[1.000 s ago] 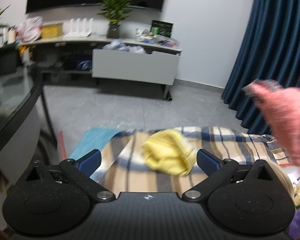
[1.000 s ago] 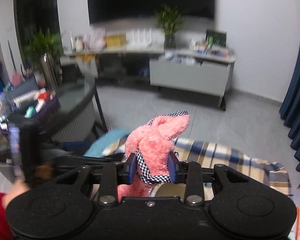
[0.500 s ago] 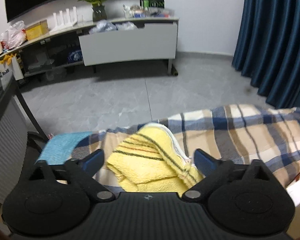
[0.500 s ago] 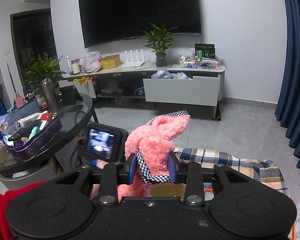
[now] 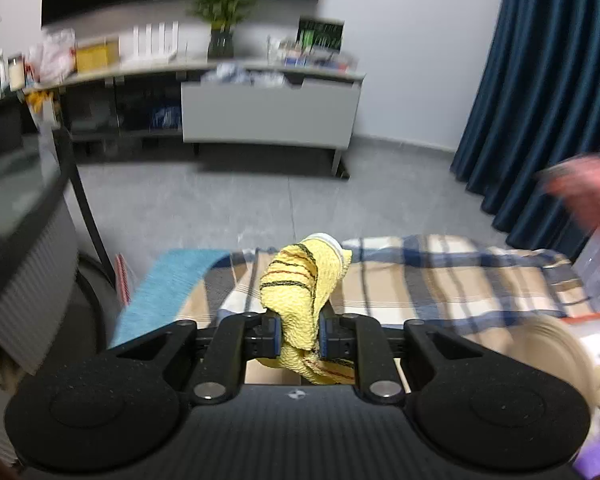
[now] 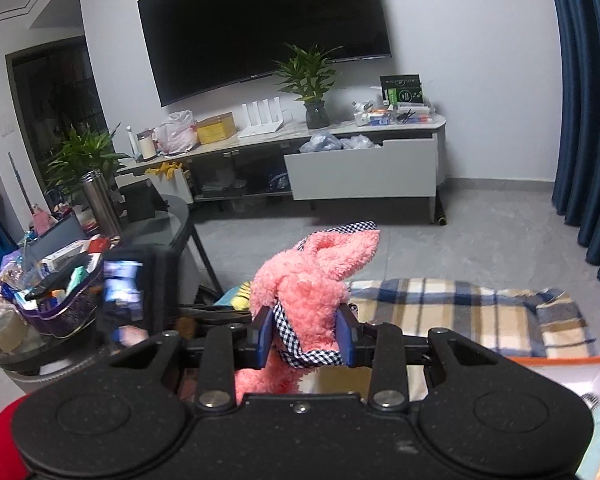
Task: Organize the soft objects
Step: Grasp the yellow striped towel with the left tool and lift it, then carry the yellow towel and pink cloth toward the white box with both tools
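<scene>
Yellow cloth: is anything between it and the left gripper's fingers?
Nothing visible. The left gripper has just been closing, and its fingers now pinch the yellow cloth directly, bunching it above the plaid blanket.

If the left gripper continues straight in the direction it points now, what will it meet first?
Probably the checked blue-and-beige blanket. The left gripper is shut on the yellow striped knitted cloth and points forward and downward, with the blanket spread directly ahead. Depth is uncertain; beyond its far edge lies only grey floor.
</scene>
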